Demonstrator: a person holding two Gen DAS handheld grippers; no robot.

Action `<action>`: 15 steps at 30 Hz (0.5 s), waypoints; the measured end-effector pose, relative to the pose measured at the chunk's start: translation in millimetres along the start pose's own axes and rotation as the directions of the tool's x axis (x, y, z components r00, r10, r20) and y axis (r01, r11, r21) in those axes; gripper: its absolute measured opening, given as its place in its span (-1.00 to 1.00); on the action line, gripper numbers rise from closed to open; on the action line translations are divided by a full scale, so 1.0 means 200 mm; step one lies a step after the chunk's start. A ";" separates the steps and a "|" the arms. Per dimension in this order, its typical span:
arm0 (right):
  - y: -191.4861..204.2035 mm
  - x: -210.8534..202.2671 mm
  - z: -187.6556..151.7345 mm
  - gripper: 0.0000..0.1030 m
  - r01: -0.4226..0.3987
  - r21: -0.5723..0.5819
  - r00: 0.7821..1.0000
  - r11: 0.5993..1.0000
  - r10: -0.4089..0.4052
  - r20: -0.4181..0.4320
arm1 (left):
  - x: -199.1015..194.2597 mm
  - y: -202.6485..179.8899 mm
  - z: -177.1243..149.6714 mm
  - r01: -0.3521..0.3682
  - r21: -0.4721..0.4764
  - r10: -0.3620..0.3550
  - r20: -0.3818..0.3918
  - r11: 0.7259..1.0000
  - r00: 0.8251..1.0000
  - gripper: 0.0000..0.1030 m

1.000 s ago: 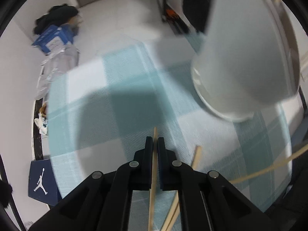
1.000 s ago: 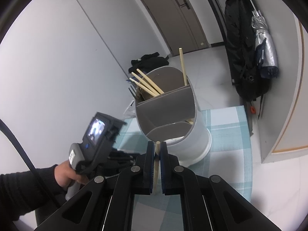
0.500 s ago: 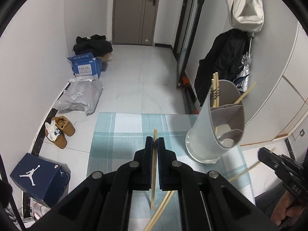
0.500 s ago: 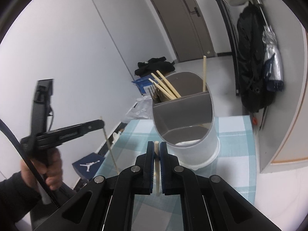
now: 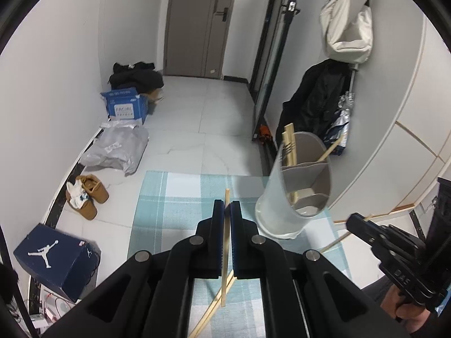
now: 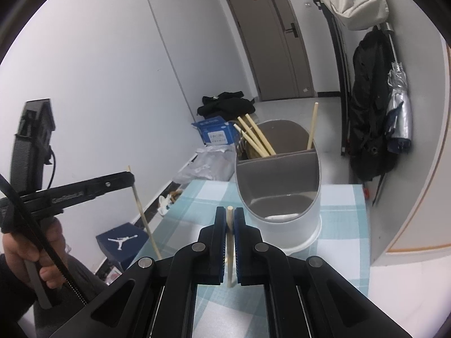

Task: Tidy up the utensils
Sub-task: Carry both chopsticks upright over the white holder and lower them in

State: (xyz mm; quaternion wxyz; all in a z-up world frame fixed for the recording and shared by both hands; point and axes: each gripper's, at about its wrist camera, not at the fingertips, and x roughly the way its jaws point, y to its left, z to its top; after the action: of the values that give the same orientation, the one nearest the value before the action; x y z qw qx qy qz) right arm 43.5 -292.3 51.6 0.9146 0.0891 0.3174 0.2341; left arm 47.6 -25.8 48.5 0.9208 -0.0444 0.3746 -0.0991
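My left gripper [image 5: 226,205] is shut on a thin wooden chopstick [image 5: 224,253] and holds it in the air above the checked teal cloth [image 5: 180,197]. Its tip pokes out past the fingertips. The white and grey divided utensil holder [image 5: 296,191] stands to its right, with several chopsticks and forks in its far compartments. Another chopstick [image 5: 214,307] lies on the cloth below. My right gripper [image 6: 230,211] is shut on a second chopstick [image 6: 230,242], just short of the holder [image 6: 282,186]. The holder's near compartment looks empty. The left gripper [image 6: 131,176] shows at the left with its chopstick hanging down.
The cloth-covered table [image 6: 346,225] ends at the left over a floor with a blue shoe box [image 5: 53,256], brown shoes [image 5: 87,197] and a grey bag [image 5: 118,149]. Dark coats and an umbrella [image 6: 377,118] hang by the wall at the right.
My left gripper has lifted up and back from just above the cloth, taking its chopstick with it, so the holder now looks farther off. The right gripper shifted a little and keeps its chopstick.
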 end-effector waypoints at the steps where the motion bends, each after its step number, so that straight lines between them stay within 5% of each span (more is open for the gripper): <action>1: 0.00 -0.02 0.01 -0.91 0.002 0.001 1.000 1.000 -0.002 0.007 | -0.02 -0.02 0.01 0.009 0.006 -0.009 0.006 1.000 1.000 -0.98; 15: -0.04 -0.25 0.25 -0.91 0.012 -0.015 0.995 1.000 -0.010 0.097 | -0.21 -0.23 0.21 0.151 0.044 -0.155 0.089 0.988 0.984 -0.98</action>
State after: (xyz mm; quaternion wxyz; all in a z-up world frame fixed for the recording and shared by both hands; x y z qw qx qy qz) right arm 42.9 -325.3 115.5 0.9309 0.0914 0.2715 0.2268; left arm 41.5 -60.8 114.1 0.9275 -0.0603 0.3253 -0.1743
